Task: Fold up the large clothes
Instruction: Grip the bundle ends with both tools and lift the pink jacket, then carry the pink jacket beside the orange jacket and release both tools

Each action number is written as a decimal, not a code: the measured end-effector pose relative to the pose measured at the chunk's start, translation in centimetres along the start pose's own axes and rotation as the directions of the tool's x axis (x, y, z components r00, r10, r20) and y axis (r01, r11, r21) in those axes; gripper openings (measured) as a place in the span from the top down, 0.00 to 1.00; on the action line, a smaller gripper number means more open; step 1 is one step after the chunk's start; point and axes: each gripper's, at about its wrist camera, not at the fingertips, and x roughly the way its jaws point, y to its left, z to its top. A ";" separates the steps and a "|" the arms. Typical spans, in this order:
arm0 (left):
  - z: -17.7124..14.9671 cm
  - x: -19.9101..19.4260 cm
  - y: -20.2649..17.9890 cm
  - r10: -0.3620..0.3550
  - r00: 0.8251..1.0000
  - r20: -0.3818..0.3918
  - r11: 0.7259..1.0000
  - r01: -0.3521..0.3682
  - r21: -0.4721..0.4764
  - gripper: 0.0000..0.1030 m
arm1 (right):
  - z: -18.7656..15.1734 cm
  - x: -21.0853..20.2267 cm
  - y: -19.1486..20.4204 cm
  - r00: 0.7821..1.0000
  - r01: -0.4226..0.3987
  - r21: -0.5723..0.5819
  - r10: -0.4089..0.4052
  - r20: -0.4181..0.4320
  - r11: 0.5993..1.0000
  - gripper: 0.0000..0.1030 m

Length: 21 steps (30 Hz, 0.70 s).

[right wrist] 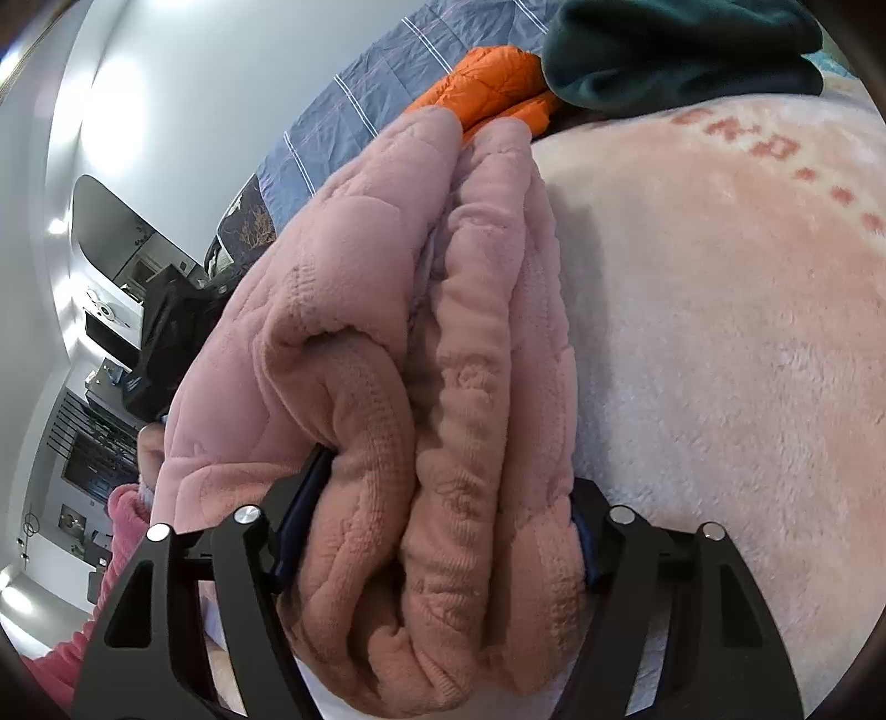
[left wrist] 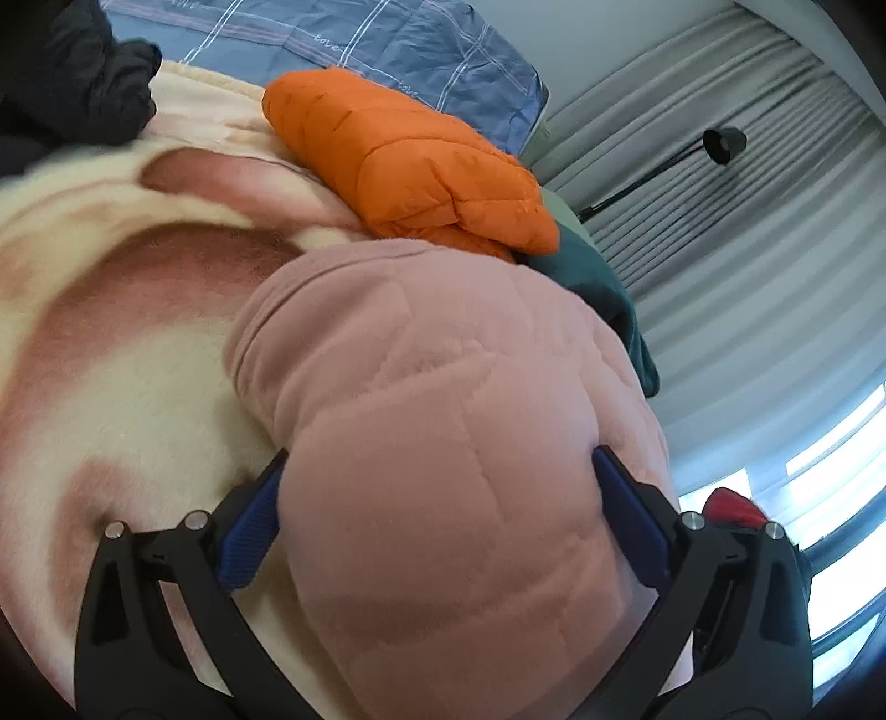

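We are looking at a pink quilted fleece garment (left wrist: 459, 443), folded into a thick bundle and lying on a cream and pink plush blanket (left wrist: 111, 387) that covers the bed. In the right wrist view the bundle's stacked layers and ribbed hems (right wrist: 382, 443) are facing us, and the right gripper (right wrist: 437, 531) is squeezing that stack, its blue pads (right wrist: 302, 509) pressing into the fleece on both sides so that the layers are bunching between the jaws. In the left wrist view the left gripper (left wrist: 443, 515) is straddling the smooth folded end of the same garment with its jaws spread to their widest; the blue pads (left wrist: 255, 526) are sitting right against the puffy fabric on either side, and we cannot tell whether they are actually pinching it or only flanking it. Just beyond the pink bundle an orange puffer jacket (left wrist: 410, 160) is lying folded on the blanket, and a dark green garment (right wrist: 681, 50) is resting beside it, near the blanket's red lettering (right wrist: 775, 155). A black garment (left wrist: 72, 72) is sitting at the blanket's far corner, a blue checked sheet (left wrist: 354, 39) is showing behind the jacket, and grey curtains (left wrist: 747, 183) with a black lamp (left wrist: 720, 144) are hanging past the bed's edge.
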 end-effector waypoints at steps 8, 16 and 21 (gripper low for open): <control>-1.6 -7.3 -7.4 0.016 0.977 0.211 0.977 -0.060 0.203 0.24 | 0.2 -3.9 2.8 0.993 -0.070 -0.073 0.077 0.092 0.995 0.54; 0.8 -16.3 -14.0 0.020 0.918 0.395 0.930 -0.162 0.329 0.24 | 5.6 -5.0 9.2 0.966 -0.186 -0.220 0.219 0.136 0.958 0.53; 6.2 -19.9 -15.7 0.113 0.867 0.485 0.898 -0.298 0.324 0.23 | 12.4 -0.4 11.5 0.937 -0.317 -0.213 0.340 0.077 0.924 0.52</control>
